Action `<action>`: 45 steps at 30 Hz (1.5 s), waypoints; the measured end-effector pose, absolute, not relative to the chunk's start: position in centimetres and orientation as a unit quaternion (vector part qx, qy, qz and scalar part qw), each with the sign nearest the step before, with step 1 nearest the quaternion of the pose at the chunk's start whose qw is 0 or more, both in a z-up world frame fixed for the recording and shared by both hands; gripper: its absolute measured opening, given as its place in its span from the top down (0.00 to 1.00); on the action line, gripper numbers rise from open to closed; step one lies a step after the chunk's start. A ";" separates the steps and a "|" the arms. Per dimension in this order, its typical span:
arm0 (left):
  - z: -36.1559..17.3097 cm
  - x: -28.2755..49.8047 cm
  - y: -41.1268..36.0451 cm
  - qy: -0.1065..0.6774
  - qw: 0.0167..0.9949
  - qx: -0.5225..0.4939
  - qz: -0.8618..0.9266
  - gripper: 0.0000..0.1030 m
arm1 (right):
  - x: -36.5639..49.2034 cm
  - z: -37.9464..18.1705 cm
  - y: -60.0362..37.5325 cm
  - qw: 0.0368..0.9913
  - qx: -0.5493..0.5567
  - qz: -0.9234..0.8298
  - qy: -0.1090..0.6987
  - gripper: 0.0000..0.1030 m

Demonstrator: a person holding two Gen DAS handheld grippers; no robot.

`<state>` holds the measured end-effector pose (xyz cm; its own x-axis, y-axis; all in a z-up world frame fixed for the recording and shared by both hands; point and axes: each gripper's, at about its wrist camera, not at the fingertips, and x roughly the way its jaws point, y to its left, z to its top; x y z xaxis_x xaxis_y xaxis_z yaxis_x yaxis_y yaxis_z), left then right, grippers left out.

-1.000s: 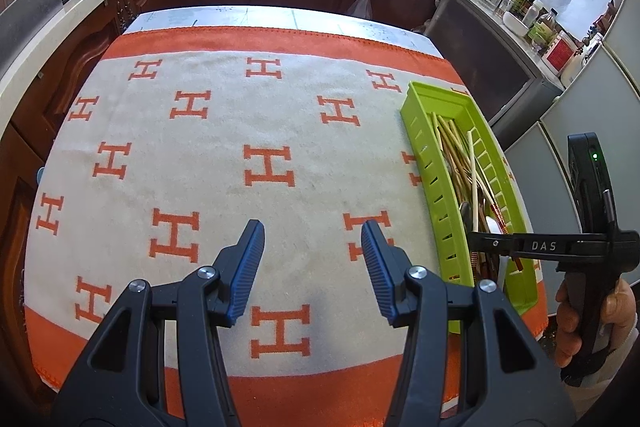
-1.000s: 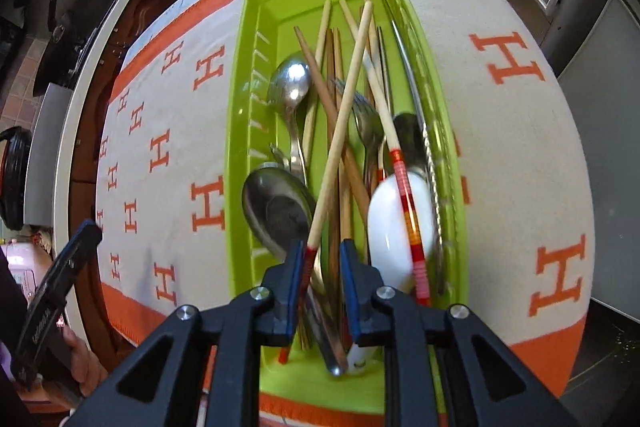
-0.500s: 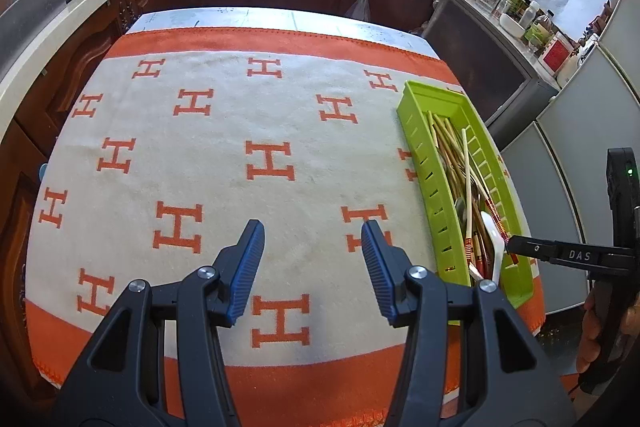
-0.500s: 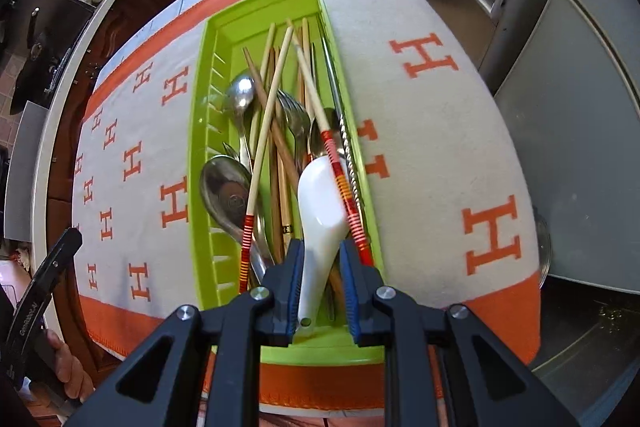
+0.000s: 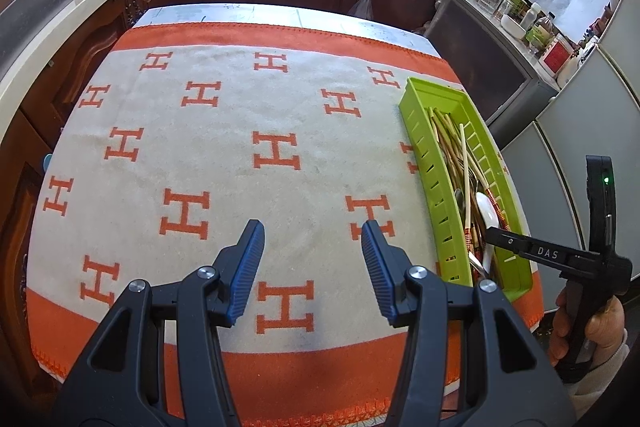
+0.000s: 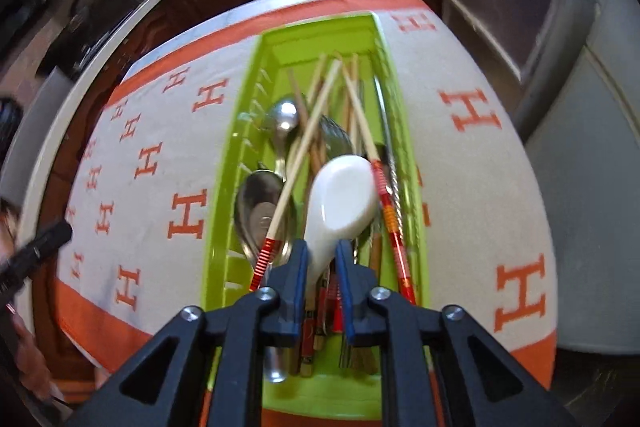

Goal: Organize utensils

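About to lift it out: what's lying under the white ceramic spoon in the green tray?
The white ceramic spoon lies on wooden chopsticks and a fork in the green tray. What is beneath its bowl is covered.

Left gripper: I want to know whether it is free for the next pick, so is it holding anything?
No, the left gripper hangs open above the bare cloth, nothing between its pads.

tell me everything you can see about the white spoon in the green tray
The white spoon is a glossy, ceramic-looking soup spoon with a deep oval bowl and short thick handle. It lies on the pile of chopsticks and metal cutlery in the green tray, bowl away from the camera. The right claw is closing around its handle.
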<state>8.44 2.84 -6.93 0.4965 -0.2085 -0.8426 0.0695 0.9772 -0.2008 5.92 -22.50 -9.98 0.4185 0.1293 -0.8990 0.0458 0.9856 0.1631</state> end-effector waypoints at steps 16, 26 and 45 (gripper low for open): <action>-6.6 7.6 2.6 0.493 0.864 -0.061 -0.085 0.54 | 8.0 -9.1 -22.3 0.827 0.137 0.049 0.543 0.88; -6.7 7.5 2.6 0.496 0.862 -0.059 -0.086 0.54 | 8.2 -11.4 -22.2 0.806 0.186 0.044 0.560 0.95; -7.5 7.7 2.5 0.506 0.856 -0.055 -0.088 0.54 | 10.2 -10.0 -22.4 0.812 0.039 -0.075 0.578 0.95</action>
